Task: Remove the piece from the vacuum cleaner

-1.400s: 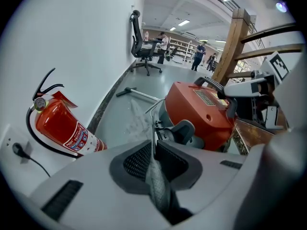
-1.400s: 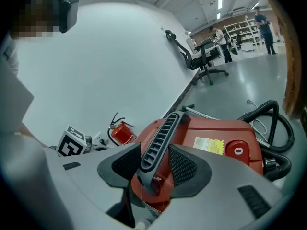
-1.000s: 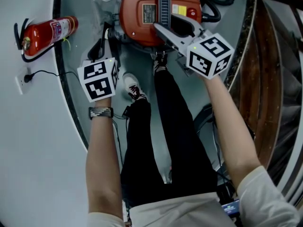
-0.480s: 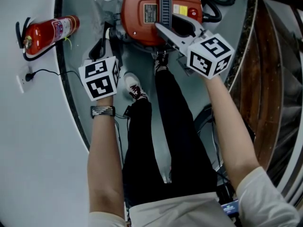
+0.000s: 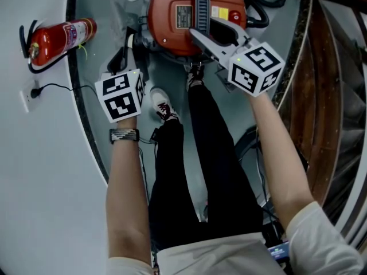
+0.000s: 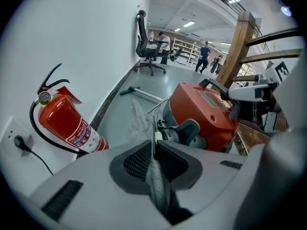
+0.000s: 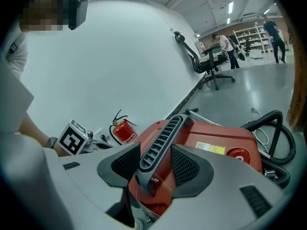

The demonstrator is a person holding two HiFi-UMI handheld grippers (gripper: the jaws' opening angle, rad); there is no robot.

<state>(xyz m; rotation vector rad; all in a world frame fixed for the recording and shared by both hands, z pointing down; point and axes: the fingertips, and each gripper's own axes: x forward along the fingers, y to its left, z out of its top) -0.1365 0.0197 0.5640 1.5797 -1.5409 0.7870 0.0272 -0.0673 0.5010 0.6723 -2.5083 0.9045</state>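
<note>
The grey floor (image 5: 97, 16) meets a white wall (image 5: 34, 182) on the left, with a wooden stair structure (image 5: 330, 73) on the right. The red vacuum cleaner (image 5: 166, 33) sits on the floor at the far centre, just beyond the person's feet, and a black hose (image 5: 261, 17) curls at its right. A red fire extinguisher (image 5: 60, 39) lies by the wall, well left of the cleaner, and a wall socket (image 5: 24, 99) with a plugged cable is nearer on the same side. The right gripper (image 7: 156, 159) reaches over the cleaner's near side with its jaws set apart astride the grey ribbed carry handle (image 7: 160, 138). One pad meets the handle's edge, while a strip of red body shows between the handle and the other pad, so no clamping is seen. The left gripper (image 6: 153, 147) is low at the cleaner's left side, its fingers clenched on a thin grey mesh piece (image 6: 157, 188). This piece runs out beyond the pads as a pale translucent sheet, just left of a grey fitting (image 6: 184, 131) on the cleaner's flank.
</note>
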